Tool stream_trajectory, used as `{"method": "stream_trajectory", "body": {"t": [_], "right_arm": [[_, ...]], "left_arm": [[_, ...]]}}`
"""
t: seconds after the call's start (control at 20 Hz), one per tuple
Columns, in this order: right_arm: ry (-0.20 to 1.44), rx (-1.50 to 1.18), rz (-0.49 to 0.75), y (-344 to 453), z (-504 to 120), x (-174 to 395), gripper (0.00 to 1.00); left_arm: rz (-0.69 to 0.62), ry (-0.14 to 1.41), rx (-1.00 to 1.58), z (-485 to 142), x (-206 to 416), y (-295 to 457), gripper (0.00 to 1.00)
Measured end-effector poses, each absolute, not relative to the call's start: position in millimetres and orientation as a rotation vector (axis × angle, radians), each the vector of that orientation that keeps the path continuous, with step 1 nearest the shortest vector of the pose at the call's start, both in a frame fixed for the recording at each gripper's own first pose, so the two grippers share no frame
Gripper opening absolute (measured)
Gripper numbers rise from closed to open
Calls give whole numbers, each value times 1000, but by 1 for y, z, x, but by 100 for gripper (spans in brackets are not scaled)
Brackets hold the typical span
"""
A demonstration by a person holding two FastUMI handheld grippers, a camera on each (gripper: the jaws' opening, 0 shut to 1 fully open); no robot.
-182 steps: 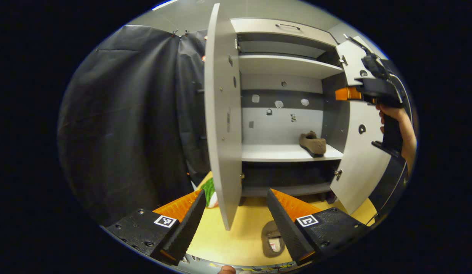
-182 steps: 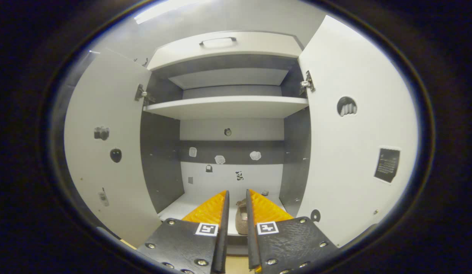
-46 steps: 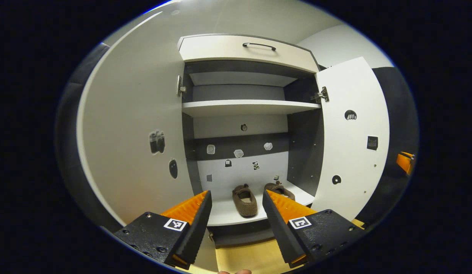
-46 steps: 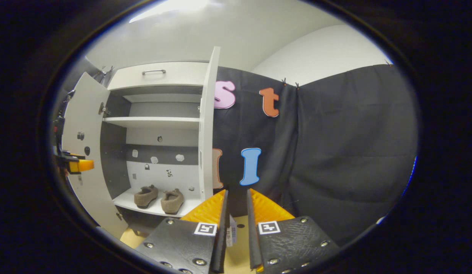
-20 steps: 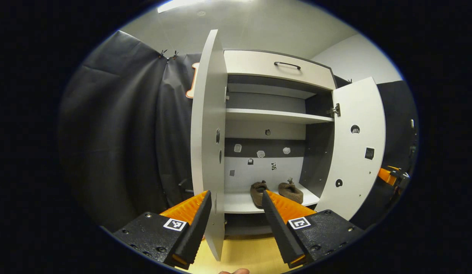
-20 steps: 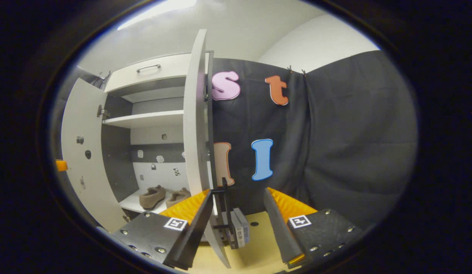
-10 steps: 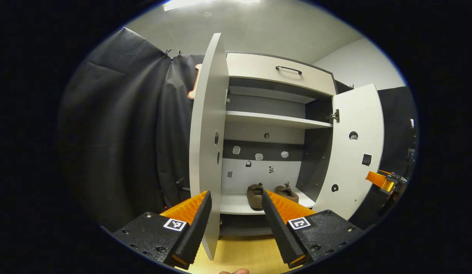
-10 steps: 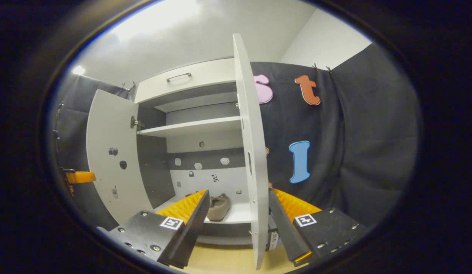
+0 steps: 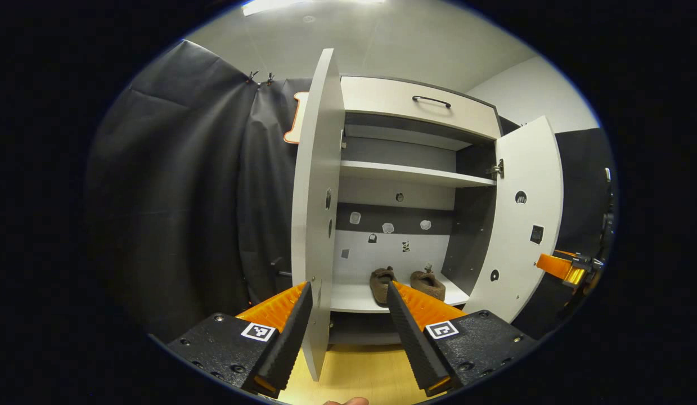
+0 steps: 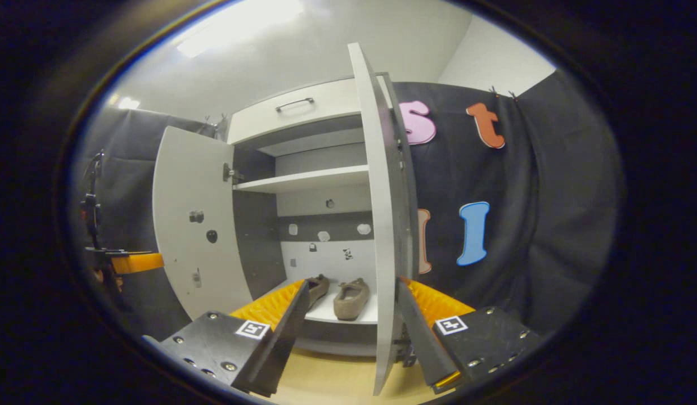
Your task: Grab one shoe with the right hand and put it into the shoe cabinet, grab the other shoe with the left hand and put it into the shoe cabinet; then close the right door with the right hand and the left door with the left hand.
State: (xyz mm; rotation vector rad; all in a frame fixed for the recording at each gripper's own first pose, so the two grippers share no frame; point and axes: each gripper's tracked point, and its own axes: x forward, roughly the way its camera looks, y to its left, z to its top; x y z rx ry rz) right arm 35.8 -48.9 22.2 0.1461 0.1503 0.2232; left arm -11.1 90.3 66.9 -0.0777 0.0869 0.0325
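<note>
- Right gripper [image 10: 348, 323]: jaws spread, empty, straddling the white cabinet's right door [image 10: 382, 225] edge.
- Left gripper [image 9: 348, 320]: jaws spread, empty, straddling the left door [image 9: 314, 225] edge.
- Two brown slippers [image 9: 407, 283]: on the cabinet's lower shelf.

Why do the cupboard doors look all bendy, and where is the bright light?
Left gripper view: the fisheye lens bows the left door, and a ceiling light glares at the top. Right gripper view: the right door curves too, and a bright ceiling patch washes out.

Brown shoes [image 9: 407, 283] – white (grey-backed) cabinet [image 9: 404, 174]
</note>
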Motion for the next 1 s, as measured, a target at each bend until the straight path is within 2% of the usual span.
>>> {"method": "stream_trajectory", "body": {"t": [0.25, 0.35, 0.4, 0.45, 0.5, 0.6, 0.65, 0.7, 0.85, 1.0], "right_arm": [[165, 165, 323, -5, 22, 43, 92], [169, 180, 361, 13, 21, 49, 91], [169, 187, 375, 20, 21, 53, 87], [172, 196, 389, 28, 21, 55, 87], [176, 204, 401, 35, 20, 59, 91], [192, 215, 429, 48, 15, 68, 91], [197, 221, 445, 55, 13, 70, 87], [201, 223, 456, 63, 12, 73, 91], [207, 218, 470, 75, 8, 80, 91], [212, 232, 481, 78, 8, 82, 91]], "left_arm": [[74, 92, -84, 63, -16, 108, 82], [99, 97, -85, 61, -19, 118, 84], [113, 100, -82, 59, -20, 123, 82], [128, 101, -80, 58, -21, 130, 82], [142, 102, -79, 58, -22, 135, 82], [171, 101, -81, 55, -24, 148, 82], [187, 102, -82, 55, -26, 154, 82], [203, 104, -83, 53, -26, 161, 84], [240, 115, -87, 47, -28, 177, 84], [252, 122, -98, 42, -29, 187, 80]]}}
